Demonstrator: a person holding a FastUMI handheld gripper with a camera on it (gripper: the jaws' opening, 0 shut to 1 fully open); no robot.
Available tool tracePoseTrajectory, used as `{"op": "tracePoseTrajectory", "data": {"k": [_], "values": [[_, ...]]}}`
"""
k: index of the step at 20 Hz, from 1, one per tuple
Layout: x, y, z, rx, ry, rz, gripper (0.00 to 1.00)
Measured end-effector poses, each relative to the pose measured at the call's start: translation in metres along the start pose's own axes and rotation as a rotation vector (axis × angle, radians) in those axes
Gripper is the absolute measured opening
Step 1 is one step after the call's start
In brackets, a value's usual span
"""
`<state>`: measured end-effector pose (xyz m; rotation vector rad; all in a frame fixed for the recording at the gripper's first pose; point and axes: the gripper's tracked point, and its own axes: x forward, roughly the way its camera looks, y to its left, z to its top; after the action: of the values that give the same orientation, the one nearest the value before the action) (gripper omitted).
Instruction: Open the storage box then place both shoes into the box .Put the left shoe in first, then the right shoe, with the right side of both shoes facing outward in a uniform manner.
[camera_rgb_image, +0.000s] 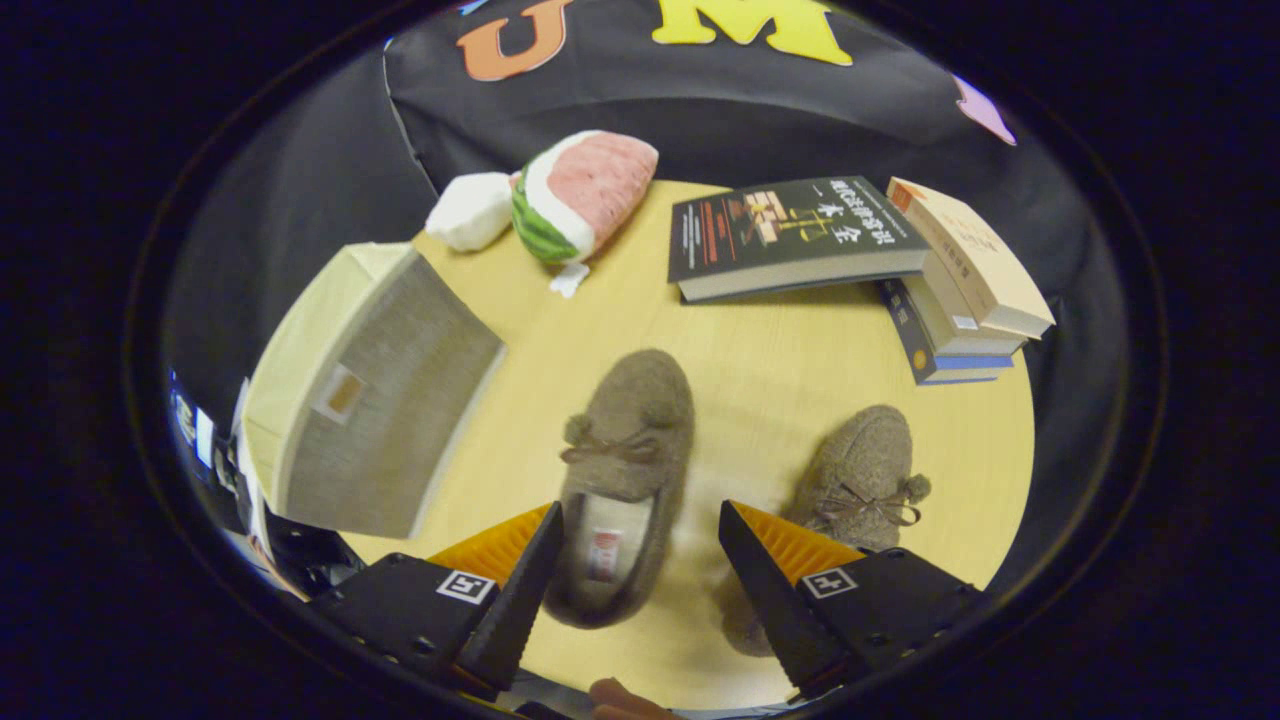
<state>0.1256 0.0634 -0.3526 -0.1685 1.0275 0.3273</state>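
Claw (640, 560) held with fingers spread wide, gripping nothing, poised above the table (760, 400). Storage box (375, 390) lies well to the left of the near shoe (625, 460), its lid apparently still shut; I judge opening it the step in hand, so I would swing left and seek the lid edge before touching footwear. Near shoe's heel sits between my fingers; its long axis runs away from me, toe ahead. Second shoe (860, 470), right of the near shoe, points likewise, partly hidden behind one finger.
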Motion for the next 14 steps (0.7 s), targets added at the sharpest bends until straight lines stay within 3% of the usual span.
{"op": "tracePoseTrajectory", "data": {"k": [3,6,9,11,12,13,14], "values": [[0.032,-0.02,-0.009,0.052,0.044,-0.062,0.93],[0.043,-0.014,-0.011,0.1,0.056,-0.004,0.87],[0.047,0.009,-0.016,0.149,0.079,0.113,0.47],[0.047,0.009,-0.014,0.205,0.097,0.131,0.21],[0.046,0.009,-0.014,0.228,0.097,0.141,0.19],[0.045,0.007,-0.011,0.256,0.089,0.151,0.07],[0.046,0.008,-0.013,0.282,0.097,0.158,0.04]]}}
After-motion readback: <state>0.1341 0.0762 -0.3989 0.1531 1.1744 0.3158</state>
